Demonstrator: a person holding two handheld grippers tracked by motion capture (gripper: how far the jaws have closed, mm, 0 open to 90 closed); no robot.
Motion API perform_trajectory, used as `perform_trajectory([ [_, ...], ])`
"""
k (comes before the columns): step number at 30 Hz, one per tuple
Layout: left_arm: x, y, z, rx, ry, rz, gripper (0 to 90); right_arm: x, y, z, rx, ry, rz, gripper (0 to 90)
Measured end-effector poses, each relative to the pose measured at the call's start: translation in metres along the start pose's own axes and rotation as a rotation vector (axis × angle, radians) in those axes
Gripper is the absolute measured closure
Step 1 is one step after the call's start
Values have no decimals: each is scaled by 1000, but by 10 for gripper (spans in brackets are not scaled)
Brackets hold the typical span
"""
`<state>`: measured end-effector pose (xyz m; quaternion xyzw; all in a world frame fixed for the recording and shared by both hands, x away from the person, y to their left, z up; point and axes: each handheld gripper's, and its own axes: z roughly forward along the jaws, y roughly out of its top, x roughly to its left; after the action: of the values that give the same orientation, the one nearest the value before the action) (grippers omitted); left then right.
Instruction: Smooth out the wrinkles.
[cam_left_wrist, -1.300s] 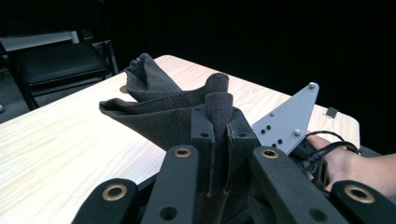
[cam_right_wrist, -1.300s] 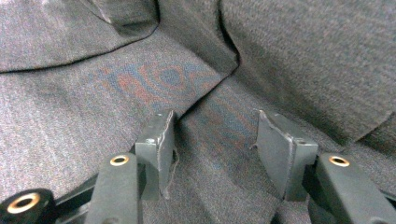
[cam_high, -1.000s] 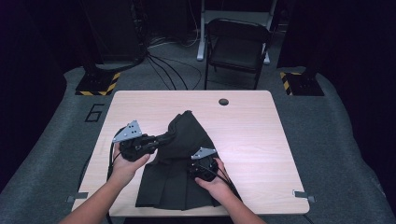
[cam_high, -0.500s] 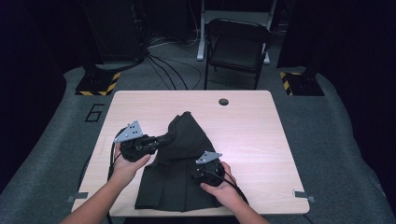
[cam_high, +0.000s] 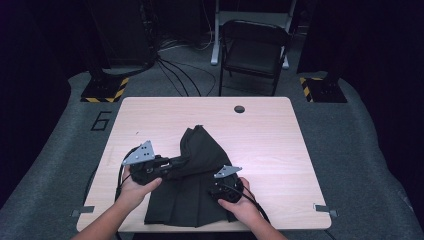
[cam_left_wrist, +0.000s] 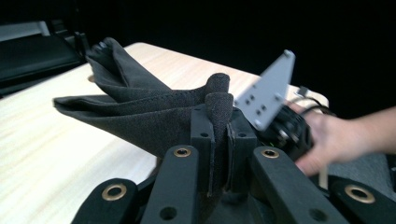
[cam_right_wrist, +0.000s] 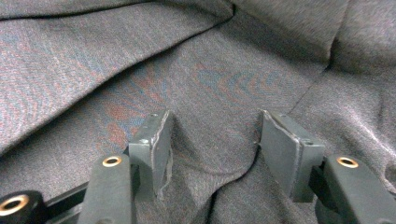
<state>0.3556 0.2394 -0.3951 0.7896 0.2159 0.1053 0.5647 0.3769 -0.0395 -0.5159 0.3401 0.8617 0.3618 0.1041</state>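
A dark grey cloth (cam_high: 197, 175) lies rumpled on the near middle of the wooden table (cam_high: 270, 145). My left gripper (cam_high: 182, 162) comes in from the cloth's left side and is shut on a raised fold of it. In the left gripper view that fold of cloth (cam_left_wrist: 154, 109) stands pinched between the jaws of the left gripper (cam_left_wrist: 219, 140). My right gripper (cam_high: 219, 192) presses down onto the cloth's near right part. In the right gripper view the right gripper (cam_right_wrist: 215, 135) is open, its pads (cam_right_wrist: 152, 144) resting on the cloth (cam_right_wrist: 219, 79) with fabric between them.
A round hole (cam_high: 239, 108) sits near the table's far edge. A black folding chair (cam_high: 255, 50) and cables stand on the floor beyond the table. Bare wood lies to the right of the cloth and along the far side.
My right gripper has slid a little toward me and to the right over the cloth. The left gripper has kept its hold and place.
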Motion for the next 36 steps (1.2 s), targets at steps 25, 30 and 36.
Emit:
perform_trajectory([
  [25, -28, -84, 2, 226, -110, -87, 839, -3, 3, -1, 22, 16, 9, 425],
  [30, -25, -93, 8, 270, -117, -96, 837, -10, 3, -8, 35, 55, 11, 406],
  [36, -25, -103, 14, 310, -111, -100, 835, -23, -2, -31, 14, 90, 76, 408],
])
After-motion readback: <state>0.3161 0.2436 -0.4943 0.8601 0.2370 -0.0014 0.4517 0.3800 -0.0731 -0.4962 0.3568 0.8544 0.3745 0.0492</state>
